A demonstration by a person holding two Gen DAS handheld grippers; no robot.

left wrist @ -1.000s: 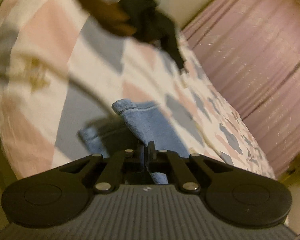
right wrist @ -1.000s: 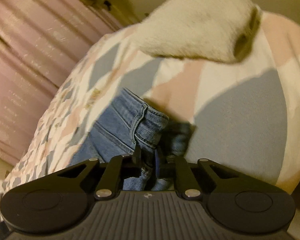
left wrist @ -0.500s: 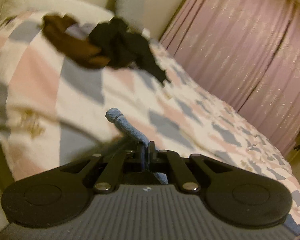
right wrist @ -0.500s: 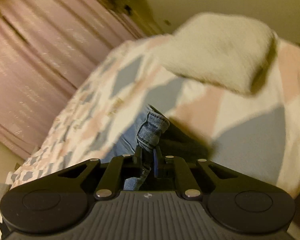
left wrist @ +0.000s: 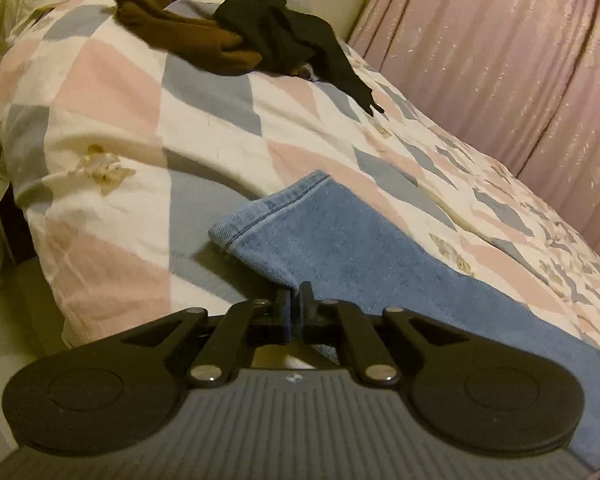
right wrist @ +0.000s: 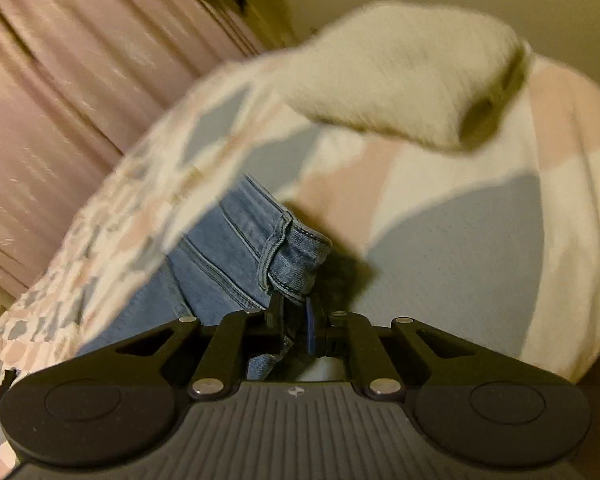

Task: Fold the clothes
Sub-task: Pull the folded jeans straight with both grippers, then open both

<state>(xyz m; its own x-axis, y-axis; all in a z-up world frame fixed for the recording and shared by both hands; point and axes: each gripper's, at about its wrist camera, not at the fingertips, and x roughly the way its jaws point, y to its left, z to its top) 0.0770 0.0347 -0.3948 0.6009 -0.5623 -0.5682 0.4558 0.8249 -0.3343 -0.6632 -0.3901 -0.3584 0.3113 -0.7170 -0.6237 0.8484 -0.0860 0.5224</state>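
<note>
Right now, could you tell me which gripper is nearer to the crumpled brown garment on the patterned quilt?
Left. The left gripper faces the crumpled brown garment across the quilt; the right gripper has no sight of it.

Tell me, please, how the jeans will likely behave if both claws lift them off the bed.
The jeans look floppy: unheld denim lies flat and would probably sag between the left claw and right claw. The stitched waistband seems thicker, likelier to resist slipping.

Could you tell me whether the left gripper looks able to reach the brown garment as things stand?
Probably not yet: the left gripper is shut on the jeans, and the brown garment lies far up the bed.
</note>
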